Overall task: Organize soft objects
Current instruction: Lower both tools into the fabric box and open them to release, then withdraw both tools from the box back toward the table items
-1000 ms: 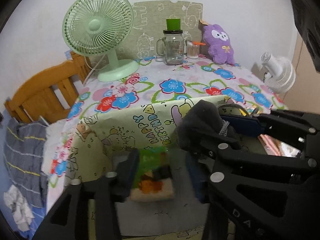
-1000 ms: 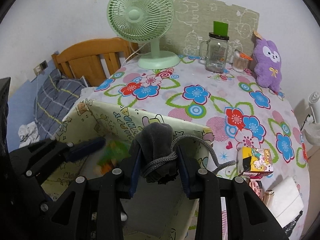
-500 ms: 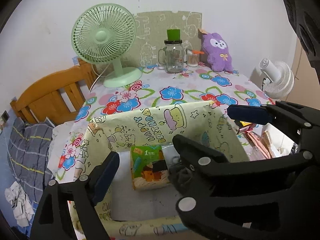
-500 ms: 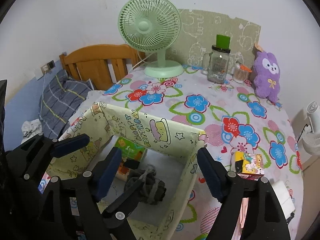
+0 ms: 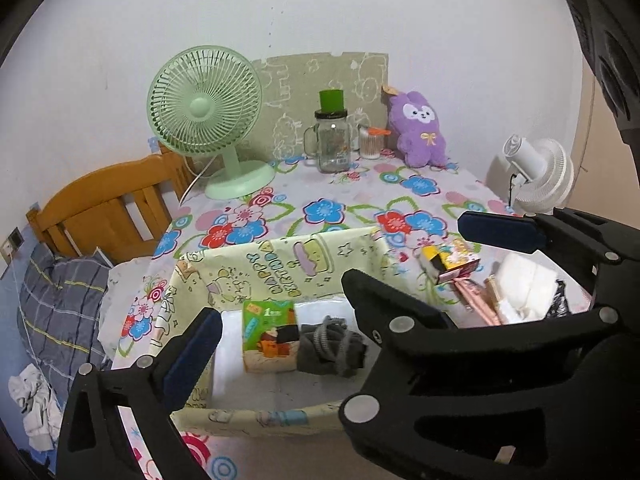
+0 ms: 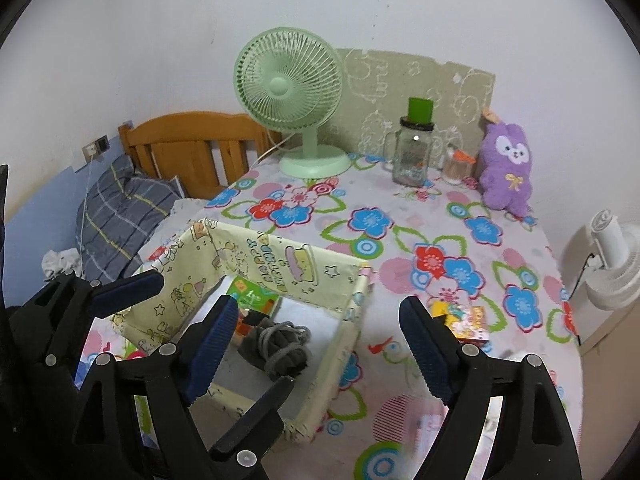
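Inside the square fabric bin [image 6: 352, 322], a rumpled grey corded pouch [image 6: 276, 350] below both empty, opening tongs [image 6: 316, 344] [image 5: 276, 330]

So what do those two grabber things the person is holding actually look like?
Both are black plastic. The left gripper and right gripper each have two angular fingers with cut-out openings, round silver bolt heads and dark blue ribbed pads on the tips. No cables or sleeves show.

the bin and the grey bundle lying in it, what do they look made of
The bin looks like printed fabric over a light frame: matte cartoon-patterned walls that sag and crease. The grey bundle seems to be soft knit or fleece cloth, fuzzy and dull, with a braided cord looped over it.
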